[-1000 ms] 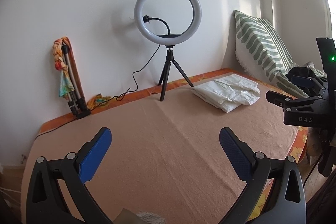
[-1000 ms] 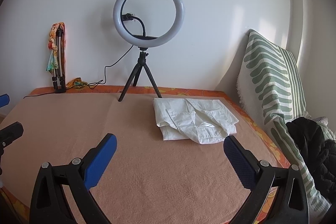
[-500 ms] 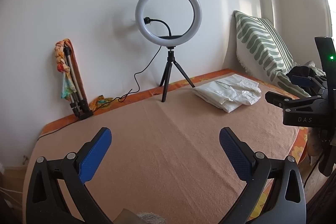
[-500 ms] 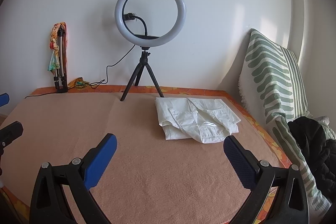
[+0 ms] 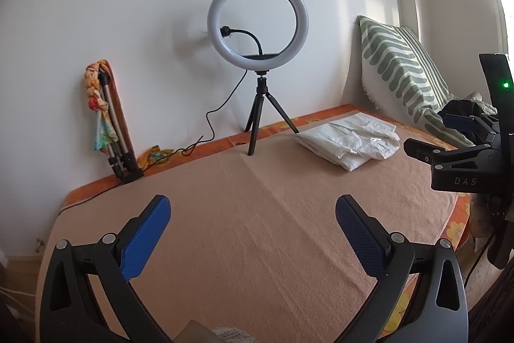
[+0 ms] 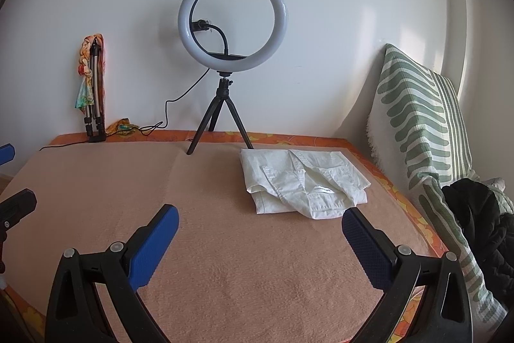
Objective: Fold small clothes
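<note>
White and already folded into a rough rectangle, a small shirt lies on a peach blanket covering a bed, just to the right of a ring light that stands on a black tripod against the wall. Both handheld tools hover over the near part of the blanket, well short of the shirt: the left gripper has its blue-padded fingers spread wide with nothing between them, and the right gripper is likewise wide and empty, its right fingertip appearing just below the shirt's near corner in its own camera view. From the left wrist camera, the right gripper's black body also shows at the right edge, beyond the shirt, with a small green lamp lit on it. A green-and-white striped cushion leans upright at the wall to the right of the shirt, with a dark garment heaped below it. Far left of the ring light, a folded tripod wrapped in a colourful scarf rests against the wall, and a black cable runs from the light toward it.
</note>
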`<action>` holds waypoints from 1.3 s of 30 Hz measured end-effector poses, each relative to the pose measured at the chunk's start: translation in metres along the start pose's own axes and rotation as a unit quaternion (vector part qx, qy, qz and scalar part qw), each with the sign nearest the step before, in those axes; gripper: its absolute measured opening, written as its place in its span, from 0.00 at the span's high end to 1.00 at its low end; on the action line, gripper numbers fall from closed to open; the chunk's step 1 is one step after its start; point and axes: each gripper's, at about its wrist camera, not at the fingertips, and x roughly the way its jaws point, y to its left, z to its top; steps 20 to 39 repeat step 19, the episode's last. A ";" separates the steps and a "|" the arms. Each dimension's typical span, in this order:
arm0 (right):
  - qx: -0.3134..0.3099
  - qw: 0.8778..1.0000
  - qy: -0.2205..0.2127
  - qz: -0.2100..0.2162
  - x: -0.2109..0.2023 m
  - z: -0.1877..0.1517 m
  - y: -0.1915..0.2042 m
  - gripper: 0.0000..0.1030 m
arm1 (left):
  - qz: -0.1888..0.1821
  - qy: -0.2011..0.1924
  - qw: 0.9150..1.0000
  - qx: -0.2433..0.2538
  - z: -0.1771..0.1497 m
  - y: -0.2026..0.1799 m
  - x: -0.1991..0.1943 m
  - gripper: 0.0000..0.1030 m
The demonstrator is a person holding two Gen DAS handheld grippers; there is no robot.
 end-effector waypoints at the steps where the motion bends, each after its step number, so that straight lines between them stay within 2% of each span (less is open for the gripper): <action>1: 0.000 1.000 0.000 0.000 0.000 0.000 0.000 0.00 | 0.001 0.000 1.000 0.000 0.000 0.000 0.000 0.01; 39: -0.004 1.000 0.002 0.004 0.002 0.000 0.007 0.00 | 0.003 0.001 1.000 0.005 -0.003 0.004 -0.002 0.01</action>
